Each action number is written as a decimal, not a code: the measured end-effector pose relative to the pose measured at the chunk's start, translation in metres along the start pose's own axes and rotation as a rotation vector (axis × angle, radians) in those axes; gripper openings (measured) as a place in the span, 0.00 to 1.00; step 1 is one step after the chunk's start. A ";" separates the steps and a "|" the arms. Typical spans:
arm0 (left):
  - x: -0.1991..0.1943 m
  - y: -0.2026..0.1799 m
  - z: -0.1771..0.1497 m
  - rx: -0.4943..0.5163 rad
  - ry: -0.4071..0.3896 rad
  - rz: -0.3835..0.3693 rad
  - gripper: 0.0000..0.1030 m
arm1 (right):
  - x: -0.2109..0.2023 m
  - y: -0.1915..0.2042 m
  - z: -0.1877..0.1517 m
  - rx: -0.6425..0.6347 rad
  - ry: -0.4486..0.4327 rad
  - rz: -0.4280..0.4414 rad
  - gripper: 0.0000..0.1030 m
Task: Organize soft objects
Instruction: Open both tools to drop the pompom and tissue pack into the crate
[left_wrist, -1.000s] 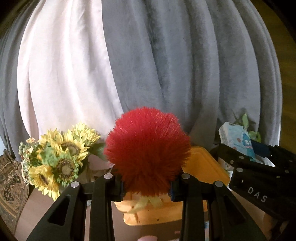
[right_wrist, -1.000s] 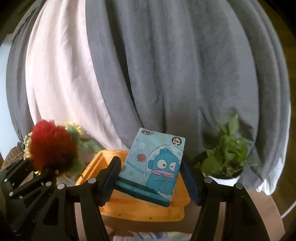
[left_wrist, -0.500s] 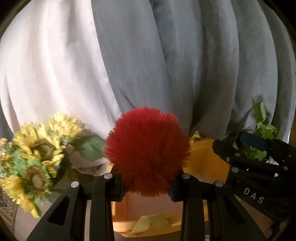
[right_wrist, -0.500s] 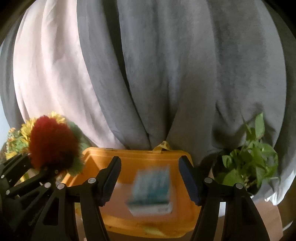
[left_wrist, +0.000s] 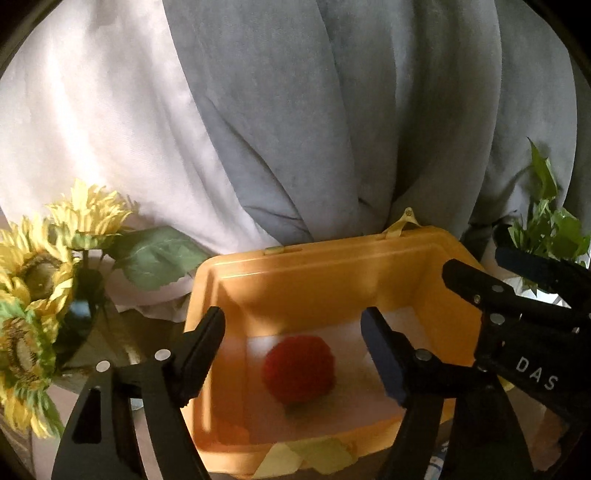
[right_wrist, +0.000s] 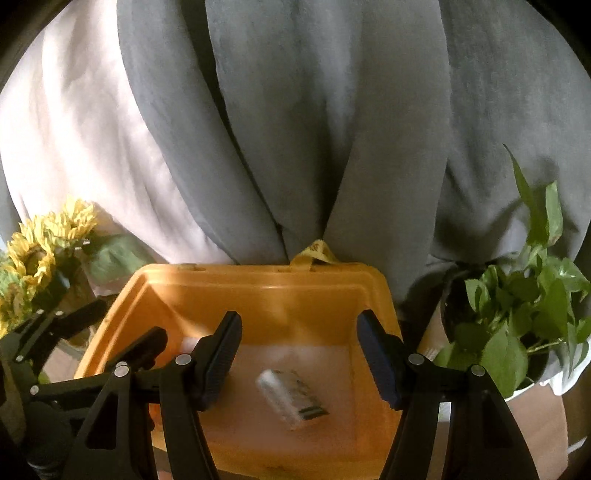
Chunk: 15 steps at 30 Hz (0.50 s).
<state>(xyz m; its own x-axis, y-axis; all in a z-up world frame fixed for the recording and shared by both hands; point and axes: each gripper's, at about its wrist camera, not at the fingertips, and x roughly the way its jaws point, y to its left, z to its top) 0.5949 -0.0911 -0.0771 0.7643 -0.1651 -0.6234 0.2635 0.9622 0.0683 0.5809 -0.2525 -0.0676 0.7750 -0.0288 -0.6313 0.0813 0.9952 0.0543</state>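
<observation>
Grey and white fabric curtains (left_wrist: 332, 129) hang far behind; yellow artificial sunflowers (left_wrist: 40, 266) stand left, a green leafy potted plant (right_wrist: 517, 317) right.

Only legible text – white letters "DAS" on right gripper (left_wrist: 524, 317) body, left wrist view.

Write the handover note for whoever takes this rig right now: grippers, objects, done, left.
Left gripper: jaws opening, nothing between them, over the orange bin.
Right gripper: jaws open, empty, over the same bin.
Red pompom: inside the bin, blurred, apparently dropping or just landed.
Tissue pack: inside the bin, also blurred.
Done: both soft items are in the bin.
Left: pull both grippers back; check in front of the bin for more, since something pale shows at its near edge.
</observation>
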 end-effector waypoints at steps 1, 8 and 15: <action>-0.005 0.002 -0.001 0.000 -0.003 0.002 0.77 | -0.002 0.000 -0.001 -0.003 -0.002 -0.005 0.64; -0.043 0.015 -0.007 -0.024 -0.028 0.044 0.85 | -0.030 -0.002 -0.007 0.003 -0.001 0.004 0.70; -0.090 0.015 -0.022 -0.033 -0.061 0.073 0.88 | -0.070 0.003 -0.017 -0.011 -0.029 -0.019 0.79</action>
<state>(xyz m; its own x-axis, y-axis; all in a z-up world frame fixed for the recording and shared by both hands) 0.5171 -0.0572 -0.0370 0.8152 -0.1061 -0.5693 0.1870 0.9786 0.0854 0.5161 -0.2455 -0.0361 0.7915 -0.0501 -0.6092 0.0892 0.9954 0.0340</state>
